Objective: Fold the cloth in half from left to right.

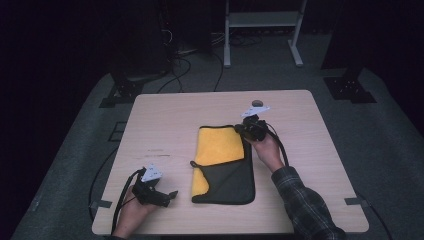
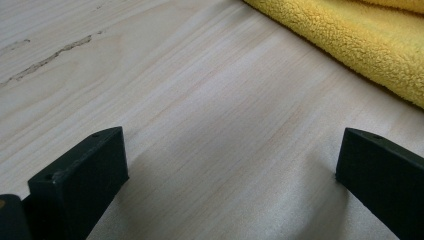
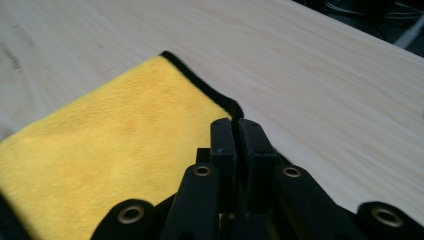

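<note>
The pale wooden square worktop [image 1: 165, 115] carries everything here. In its middle lies the folded microfibre cloth with a yellow face and a dark grey back [image 1: 222, 165], flat on the wood, with the yellow part at the far and left side and the grey part toward the person. The right gripper [image 1: 246, 129] is at the far right corner of the cloth; its jaws are pressed fully together, and the black-edged corner of the cloth sits at their tips, but I cannot tell for sure whether the fabric is pinched between them. The left gripper [image 1: 172, 195] rests low near the front left of the worktop, just beside the cloth, with its jaws wide apart and nothing between them.
</note>
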The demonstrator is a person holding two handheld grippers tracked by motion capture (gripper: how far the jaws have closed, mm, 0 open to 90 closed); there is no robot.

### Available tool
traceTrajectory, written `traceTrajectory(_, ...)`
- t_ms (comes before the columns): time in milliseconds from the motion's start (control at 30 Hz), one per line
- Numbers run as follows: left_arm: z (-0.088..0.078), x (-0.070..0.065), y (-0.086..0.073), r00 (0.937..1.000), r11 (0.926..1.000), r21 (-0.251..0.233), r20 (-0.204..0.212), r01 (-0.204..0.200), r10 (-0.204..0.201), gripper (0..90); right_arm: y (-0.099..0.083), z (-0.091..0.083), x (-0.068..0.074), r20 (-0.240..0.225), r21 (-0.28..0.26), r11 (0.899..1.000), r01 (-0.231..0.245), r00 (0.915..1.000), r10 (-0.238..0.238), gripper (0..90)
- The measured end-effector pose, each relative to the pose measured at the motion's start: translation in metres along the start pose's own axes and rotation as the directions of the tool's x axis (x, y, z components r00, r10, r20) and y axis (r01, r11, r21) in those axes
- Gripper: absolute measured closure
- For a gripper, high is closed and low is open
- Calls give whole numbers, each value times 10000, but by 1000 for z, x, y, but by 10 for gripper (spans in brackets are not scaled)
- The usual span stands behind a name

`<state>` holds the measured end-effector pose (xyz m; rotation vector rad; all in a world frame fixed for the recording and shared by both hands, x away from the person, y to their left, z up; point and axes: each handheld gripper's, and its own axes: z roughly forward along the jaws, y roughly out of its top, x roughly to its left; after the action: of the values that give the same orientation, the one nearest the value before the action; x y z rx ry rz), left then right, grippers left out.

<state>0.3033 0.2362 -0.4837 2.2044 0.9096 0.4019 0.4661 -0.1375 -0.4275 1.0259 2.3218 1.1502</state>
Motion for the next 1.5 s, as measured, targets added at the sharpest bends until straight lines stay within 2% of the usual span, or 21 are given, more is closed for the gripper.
traceTrajectory(133, 0, 0, 0, 10000, 10000, -3, -17, 23, -23, 0, -3, 1, -15, 200, 17, 9997, -262, 9995, 262, 853)
traceTrajectory(367, 0, 0, 0, 9999, 9999, -43, -95, 100, -100, 0, -20, 19, -32, 585, 692, 9963, -518, 9971, 478, 853)
traceTrajectory(500, 0, 0, -1, 9999, 9999, -52, -108, 110, -111, 0, -28, 31, -36, 750, 996, 9932, -606, 9958, 533, 851)
traceTrajectory(567, 0, 0, -1, 9999, 9999, -40, -114, 101, -101, 0, -31, 34, -37, 808, 969, 9933, -625, 9952, 548, 845)
traceTrajectory(600, 0, 0, -1, 9999, 9999, -31, -116, 99, -100, 0, -31, 34, -37, 817, 982, 9932, -627, 9951, 548, 836)
traceTrajectory(700, -1, 0, -1, 9999, 10000, 9, -112, 87, -86, 0, -29, 32, -38, 1131, 901, 9938, -650, 9921, 547, 713)
traceTrajectory(800, -1, 0, -1, 9999, 10000, 1, -114, 96, -96, 0, -28, 20, -45, 773, 379, 9919, -1215, 9900, 1183, 686)
traceTrajectory(1000, -1, 0, -1, 9999, 10000, 0, -117, 96, -96, 0, -22, 0, -41, 433, 252, 9945, -1016, 9940, 1005, 648)
traceTrajectory(1233, -1, 0, -1, 9999, 10000, 2, -117, 94, -94, 0, -23, -18, -19, -387, -126, 9971, -751, 9965, 745, 619)
traceTrajectory(1500, -1, 0, -1, 9999, 10000, 2, -116, 95, -95, 0, -28, -26, 11, -1244, -173, 9991, -376, 9916, 352, 573)
